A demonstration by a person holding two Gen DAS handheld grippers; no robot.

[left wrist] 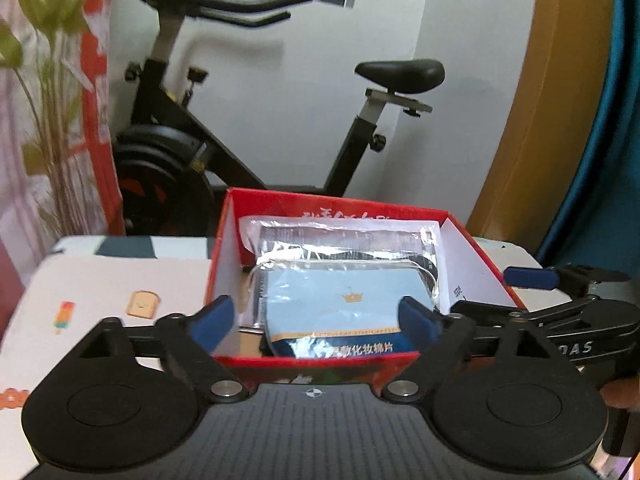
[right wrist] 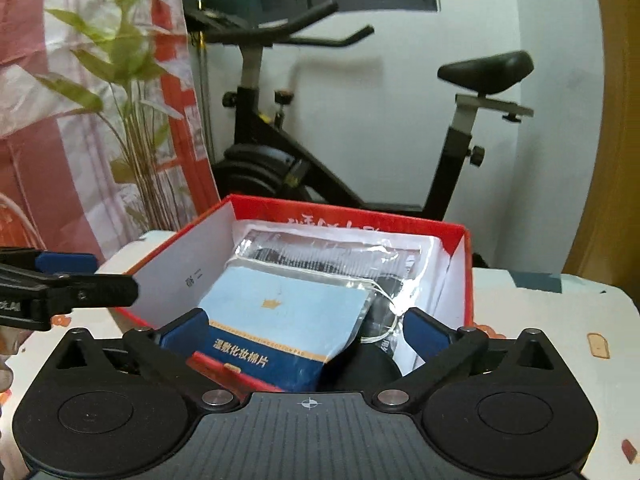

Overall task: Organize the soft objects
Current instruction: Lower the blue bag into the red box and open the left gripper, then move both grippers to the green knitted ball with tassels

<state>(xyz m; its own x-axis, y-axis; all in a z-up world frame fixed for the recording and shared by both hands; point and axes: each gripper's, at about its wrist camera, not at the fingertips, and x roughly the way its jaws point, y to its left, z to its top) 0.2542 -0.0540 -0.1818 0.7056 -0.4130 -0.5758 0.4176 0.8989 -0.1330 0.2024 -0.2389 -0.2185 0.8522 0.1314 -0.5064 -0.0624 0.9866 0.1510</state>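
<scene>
A red box [left wrist: 472,240] with white inner walls was seen standing on the patterned table [left wrist: 100,280]. Inside it, a light blue cotton pad pack [left wrist: 344,300] lay on top of a clear plastic packet [left wrist: 340,240], toward the box's 6 o'clock wall.

In the left wrist view, the left tool [left wrist: 316,320] was held over the near wall with its blue pads spread apart, nothing gripped; the pack was framed between them. The right tool [left wrist: 532,280] was glimpsed at 3 o'clock, beside the box's right wall.

In the right wrist view, the right tool [right wrist: 304,332] was likewise seen parted and empty, the pack [right wrist: 280,316] appearing tilted, with a dark object beneath its right edge. The left tool [right wrist: 68,276] entered at 9 o'clock. An exercise bike [right wrist: 360,152] and a plant [right wrist: 120,80] were visible behind.
</scene>
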